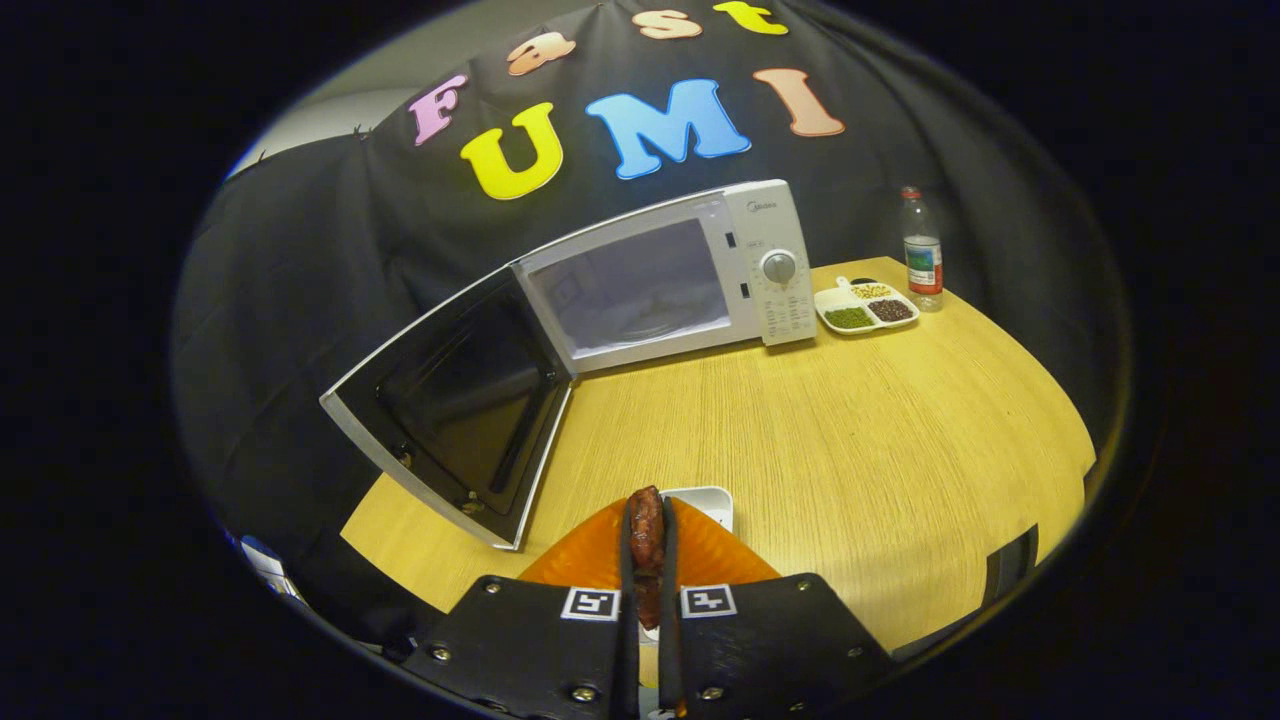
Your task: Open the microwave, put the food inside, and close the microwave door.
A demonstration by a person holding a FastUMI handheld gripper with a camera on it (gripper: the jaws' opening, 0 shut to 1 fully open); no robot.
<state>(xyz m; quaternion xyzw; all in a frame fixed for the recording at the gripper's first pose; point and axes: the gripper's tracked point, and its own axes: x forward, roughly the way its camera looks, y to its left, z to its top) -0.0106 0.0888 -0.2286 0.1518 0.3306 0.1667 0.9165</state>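
The hand-held gripper (648,560) was nearly closed, its two fingers (668,545) drawn in tight against a dark reddish-brown piece of food, a sausage by the look of it (646,535), which stood pinched lengthwise between them. Both fingers pressed on its sides, and its rounded end poked out just past their tips. Directly beneath and just ahead of the fingers sat a small white dish (705,498), partly covered by them; whether the sausage was clear of the dish or touching it, I could not tell.

Beyond the fingers, across a stretch of bare pale wood-grain surface (850,440), stood a white microwave (770,270) with its door (450,410) swung wide open toward the left. The dark inner face of the door was turned toward the hand-held gripper, and the lit cavity (635,290) gaped pale. A round dial (778,266) sat on the control panel to the right of the opening.

Further right of the microwave, just beside it, lay a white divided tray (866,306) with green, brown and yellowish contents in separate compartments. A clear plastic bottle (921,252) with a red cap stood upright just beside the tray, on its far right.
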